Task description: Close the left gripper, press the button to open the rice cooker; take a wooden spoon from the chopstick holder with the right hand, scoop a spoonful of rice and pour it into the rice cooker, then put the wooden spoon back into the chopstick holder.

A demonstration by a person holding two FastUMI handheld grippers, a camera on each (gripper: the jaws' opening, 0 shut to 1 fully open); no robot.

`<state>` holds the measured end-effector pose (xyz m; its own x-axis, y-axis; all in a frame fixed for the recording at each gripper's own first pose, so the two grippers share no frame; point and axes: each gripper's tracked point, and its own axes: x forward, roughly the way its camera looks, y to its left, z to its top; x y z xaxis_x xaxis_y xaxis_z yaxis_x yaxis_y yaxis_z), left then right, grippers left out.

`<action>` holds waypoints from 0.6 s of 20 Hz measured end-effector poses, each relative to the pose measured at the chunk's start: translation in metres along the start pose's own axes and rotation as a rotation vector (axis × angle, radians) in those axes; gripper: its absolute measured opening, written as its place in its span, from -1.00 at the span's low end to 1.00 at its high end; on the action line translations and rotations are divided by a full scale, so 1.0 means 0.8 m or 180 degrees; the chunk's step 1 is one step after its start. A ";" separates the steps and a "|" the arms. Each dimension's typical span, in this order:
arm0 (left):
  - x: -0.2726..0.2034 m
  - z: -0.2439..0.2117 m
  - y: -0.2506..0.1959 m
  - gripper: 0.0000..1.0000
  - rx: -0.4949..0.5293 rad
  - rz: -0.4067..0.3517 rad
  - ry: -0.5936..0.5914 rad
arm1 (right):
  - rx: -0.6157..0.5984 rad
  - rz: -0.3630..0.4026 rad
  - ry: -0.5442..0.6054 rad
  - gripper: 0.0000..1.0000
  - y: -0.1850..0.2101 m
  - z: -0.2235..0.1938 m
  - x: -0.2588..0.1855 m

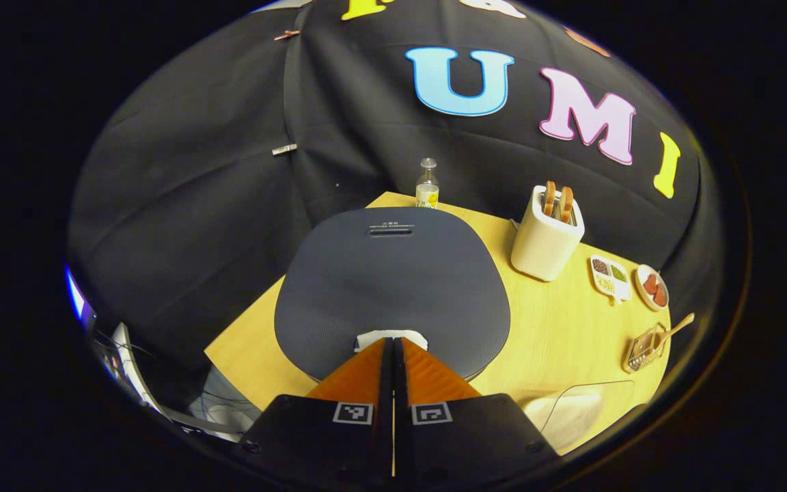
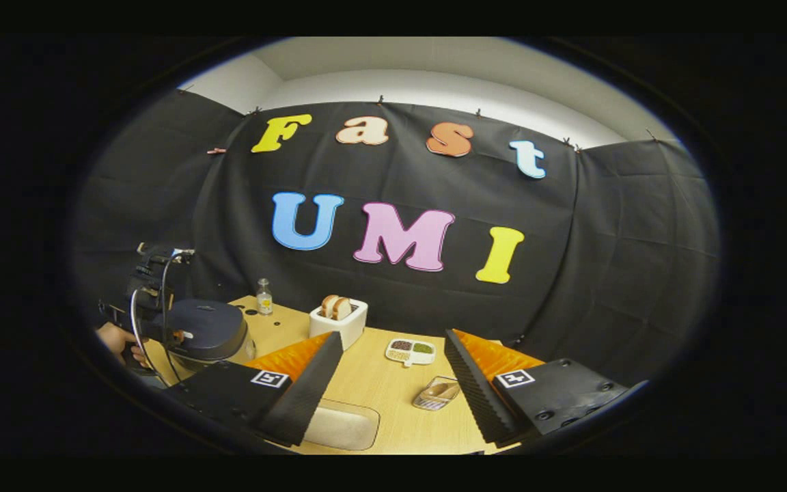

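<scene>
**Left gripper at the cooker button, right gripper held open**

In the left gripper view, your left gripper has its jaws clenched together, tips at the white button on the near edge of the rice cooker. The cooker's dark, rounded lid is down. Right of it, from near to far on the wooden table: a rice container, the wire chopstick holder with the wooden spoon leaning out, a divided dish and a toaster.

In the right gripper view, your right gripper is released, jaws wide apart, with the holder low between them.
</scene>
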<state>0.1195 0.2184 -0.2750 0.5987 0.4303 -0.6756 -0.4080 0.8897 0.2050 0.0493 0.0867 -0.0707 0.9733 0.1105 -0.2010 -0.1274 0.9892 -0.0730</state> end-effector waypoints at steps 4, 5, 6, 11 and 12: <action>0.000 0.002 0.000 -0.87 -0.0166 0.0064 -0.0043 | 0.0006 0.0067 0.0058 0.87 0.009 0.000 0.005; 0.001 0.001 -0.001 -0.87 -0.0194 0.0045 -0.0033 | -0.0025 0.0078 0.0024 0.88 0.011 0.007 0.006; 0.002 0.001 -0.001 -0.87 -0.0162 0.0054 -0.0020 | -0.0036 0.0104 0.0000 0.88 0.016 0.011 0.007; 0.003 0.007 -0.001 -0.87 -0.0063 0.0080 0.0094 | -0.0068 0.0228 -0.0044 0.87 0.041 0.023 0.002; 0.001 0.014 0.000 -0.87 -0.0094 0.0058 0.0032 | -0.0080 0.0250 -0.0040 0.87 0.044 0.021 0.000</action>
<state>0.1280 0.2203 -0.2677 0.5841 0.4448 -0.6790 -0.4391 0.8767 0.1966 0.0479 0.1227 -0.0571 0.9624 0.1890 -0.1949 -0.2080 0.9747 -0.0820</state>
